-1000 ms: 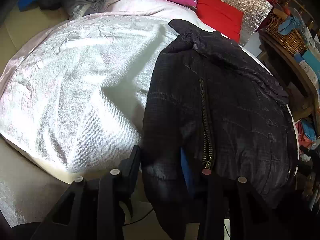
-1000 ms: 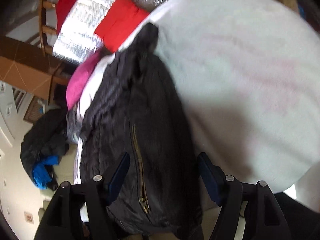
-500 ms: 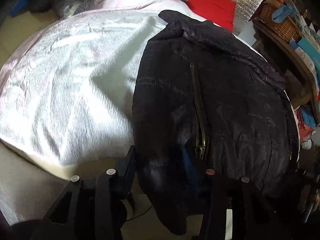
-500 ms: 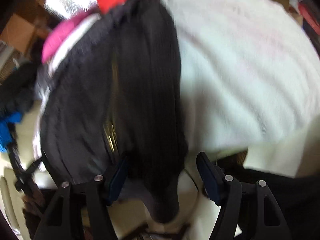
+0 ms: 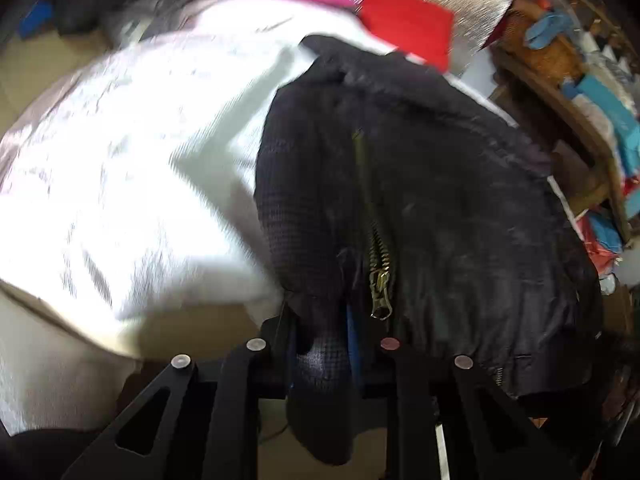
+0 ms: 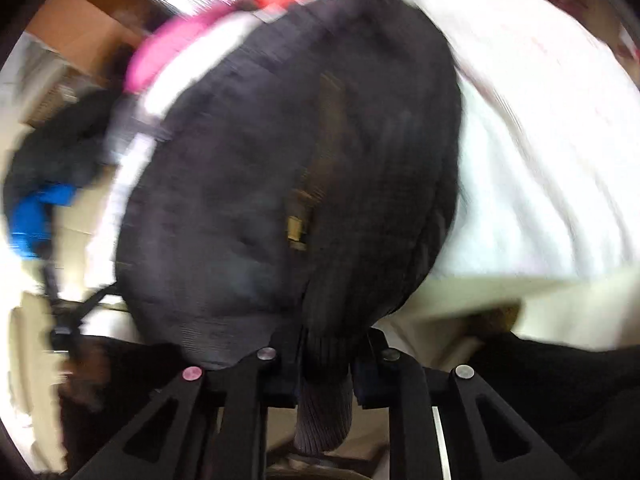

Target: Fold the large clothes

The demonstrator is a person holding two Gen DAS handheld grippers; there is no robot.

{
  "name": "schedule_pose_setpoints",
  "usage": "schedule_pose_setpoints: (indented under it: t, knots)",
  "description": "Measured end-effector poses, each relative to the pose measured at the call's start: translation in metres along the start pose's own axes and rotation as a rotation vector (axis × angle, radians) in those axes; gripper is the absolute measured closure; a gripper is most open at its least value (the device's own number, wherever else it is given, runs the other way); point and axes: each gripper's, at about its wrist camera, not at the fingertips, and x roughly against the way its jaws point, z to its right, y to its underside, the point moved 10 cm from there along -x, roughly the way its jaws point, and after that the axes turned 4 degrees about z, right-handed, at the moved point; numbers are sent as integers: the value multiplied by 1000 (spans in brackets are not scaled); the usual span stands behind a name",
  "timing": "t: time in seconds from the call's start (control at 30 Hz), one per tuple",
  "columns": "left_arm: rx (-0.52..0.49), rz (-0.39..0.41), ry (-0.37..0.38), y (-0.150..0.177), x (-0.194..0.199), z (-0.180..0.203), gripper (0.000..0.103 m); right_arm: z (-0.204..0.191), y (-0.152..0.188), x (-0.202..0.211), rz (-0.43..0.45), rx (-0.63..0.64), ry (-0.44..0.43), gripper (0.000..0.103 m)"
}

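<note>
The black jacket (image 5: 432,200) is laid over the near edge of the white bed (image 5: 132,184), hem overhanging. Its hem is pinched by the left gripper (image 5: 320,344) and right gripper (image 6: 326,354), jaws just closed, presumably for folding.

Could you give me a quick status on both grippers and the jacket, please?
Left gripper and right gripper just closed, each shut on the black jacket hem. Jacket on white bedspread, zipper up. Nothing blocking.

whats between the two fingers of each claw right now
In both wrist views, the hem of the black zip-front jacket: the left claw and right claw have just closed their jaws on it, and nothing else lies between them.
</note>
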Motion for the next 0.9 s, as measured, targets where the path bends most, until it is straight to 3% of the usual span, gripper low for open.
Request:
schedule_pose_setpoints:
  t: [0.1,0.2,0.33,0.4,0.53,0.7,0.9]
  knots:
    - [-8,3,7,-3,-3,2,81,-14,-11,6,-2,26,-102,84]
    - [40,-73,10,11,-18,-3,57,4,-3,-20,-76,12,-35,80]
    - [83,-112,36,13,-27,-7,52,37,8,-38,-126,-90,23,77]
    - [109,-107,62,9,-27,-9,54,44,12,-38,-136,-118,12,75]
    - [119,-55,65,-3,-24,-14,79,41,16,-33,-122,-57,8,76]
    - [98,-30,115,-20,-20,-1,85,22,-8,-6,-22,-50,-51,79]
    - [125,32,236,-83,-2,18,91,-3,-68,42,140,26,-89,81]
